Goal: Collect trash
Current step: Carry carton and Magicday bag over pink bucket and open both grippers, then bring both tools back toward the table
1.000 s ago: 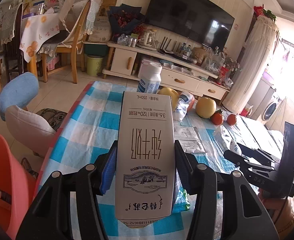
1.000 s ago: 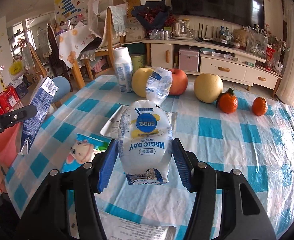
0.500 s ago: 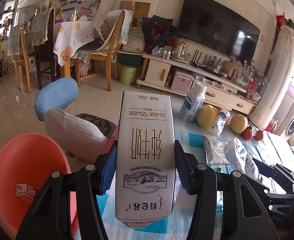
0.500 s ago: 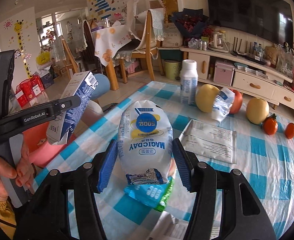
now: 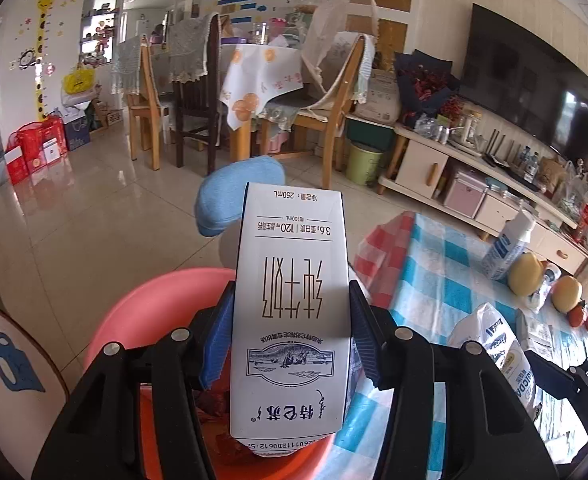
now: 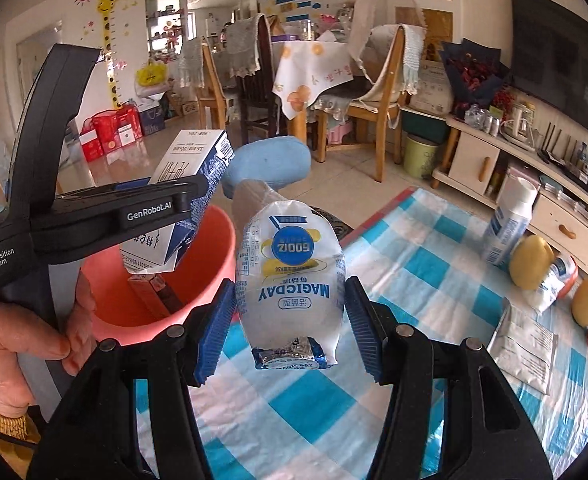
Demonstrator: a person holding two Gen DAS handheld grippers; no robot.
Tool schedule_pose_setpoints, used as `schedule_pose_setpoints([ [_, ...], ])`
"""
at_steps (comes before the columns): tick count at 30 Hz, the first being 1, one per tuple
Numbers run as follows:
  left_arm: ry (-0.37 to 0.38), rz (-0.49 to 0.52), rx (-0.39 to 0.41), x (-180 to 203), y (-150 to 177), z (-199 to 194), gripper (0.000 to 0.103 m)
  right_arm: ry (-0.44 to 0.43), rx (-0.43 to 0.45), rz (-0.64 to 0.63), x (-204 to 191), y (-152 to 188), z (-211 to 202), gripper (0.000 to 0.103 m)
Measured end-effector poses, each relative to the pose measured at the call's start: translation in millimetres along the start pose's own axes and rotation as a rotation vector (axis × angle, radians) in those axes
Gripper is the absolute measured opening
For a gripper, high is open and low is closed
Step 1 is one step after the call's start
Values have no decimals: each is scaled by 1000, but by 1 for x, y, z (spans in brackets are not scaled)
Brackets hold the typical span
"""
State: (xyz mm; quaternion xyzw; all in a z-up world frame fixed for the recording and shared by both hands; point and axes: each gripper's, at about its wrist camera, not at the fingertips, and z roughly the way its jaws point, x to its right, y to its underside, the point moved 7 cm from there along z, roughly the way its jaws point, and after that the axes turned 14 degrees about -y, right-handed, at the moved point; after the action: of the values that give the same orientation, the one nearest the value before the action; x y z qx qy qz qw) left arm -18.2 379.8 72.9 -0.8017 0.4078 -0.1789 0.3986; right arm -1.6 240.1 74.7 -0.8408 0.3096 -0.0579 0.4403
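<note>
The left tongs (image 5: 290, 336) clamp a white milk carton (image 5: 292, 308) between their blue pads, printed side up and upside down to the camera. The carton hangs above the open mouth of a pink bin (image 6: 214, 276) that stands on the floor just off the tabletop's (image 6: 433, 264) near-left corner; some dark rubbish already lies inside. A hand (image 6: 18, 340) grips the left tool's handle. The right tongs (image 6: 290, 328) pinch a white MAGICDAY pouch (image 6: 290, 284) at its middle, over the checked tabletop just beside the bin's rim. Toward the tabletop's far right edge stand a white bottle (image 6: 509, 224), several fruits (image 6: 531, 262) and a flat packet (image 6: 523, 340).
</note>
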Motion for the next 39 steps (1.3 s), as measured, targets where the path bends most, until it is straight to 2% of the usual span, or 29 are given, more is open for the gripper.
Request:
schedule_pose_setpoints([
  [6, -91, -30, -7, -34, -5, 11, 55, -28, -46, -74, -30, -12, 39, 57],
  [15, -163, -48, -22, -60, -5, 19, 55, -72, -116, -151, -63, -7, 85, 58],
  [18, -187, -42, -8, -60, -8, 17, 75, -86, -136, -168, -69, -3, 93, 59],
  [19, -192, -37, -1, -60, -8, 16, 78, -86, -141, -167, -69, -2, 94, 62],
  [21, -197, -22, 6, -56, -10, 15, 81, -75, -128, -164, -66, -1, 92, 75],
  [22, -201, -17, 6, -55, -10, 14, 86, -66, -117, -159, -63, -1, 89, 82],
  [28, -198, 12, 35, -44, -11, 8, 89, -6, -83, -112, -45, 5, 67, 87],
  [39, -176, 102, 69, -13, -10, -1, 90, 63, -75, -11, -11, 34, 31, 90],
])
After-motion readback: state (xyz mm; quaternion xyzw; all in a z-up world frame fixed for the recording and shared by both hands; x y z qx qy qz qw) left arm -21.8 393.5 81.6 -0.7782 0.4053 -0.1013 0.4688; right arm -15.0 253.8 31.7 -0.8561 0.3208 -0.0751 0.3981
